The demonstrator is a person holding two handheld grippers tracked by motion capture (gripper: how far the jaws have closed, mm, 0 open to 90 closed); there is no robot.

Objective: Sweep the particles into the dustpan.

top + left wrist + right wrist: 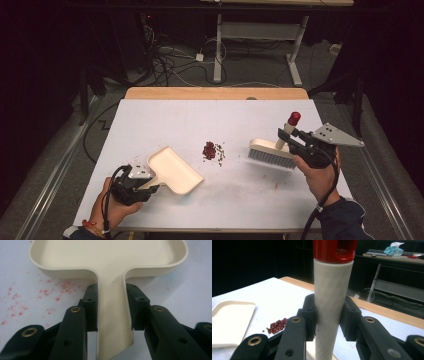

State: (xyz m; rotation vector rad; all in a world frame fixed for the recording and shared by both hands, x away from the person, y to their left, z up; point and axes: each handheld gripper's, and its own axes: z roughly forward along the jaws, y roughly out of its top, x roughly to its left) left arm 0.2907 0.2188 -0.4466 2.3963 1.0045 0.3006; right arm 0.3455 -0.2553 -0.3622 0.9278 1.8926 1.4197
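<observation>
A cream dustpan lies flat on the white table, its open mouth toward the middle. My left gripper is shut on its flat handle, pads pressed on both sides. A small heap of dark red beans lies between pan and brush. At the right a cream hand brush with grey bristles rests on the table, its red-capped handle upright. My right gripper is shut on that handle. The beans and pan lie to its left.
Red smears stain the white table cover by the pan and near the brush. A wooden strip borders the far edge. Beyond it stand a desk frame and floor cables. Dark floor surrounds the table.
</observation>
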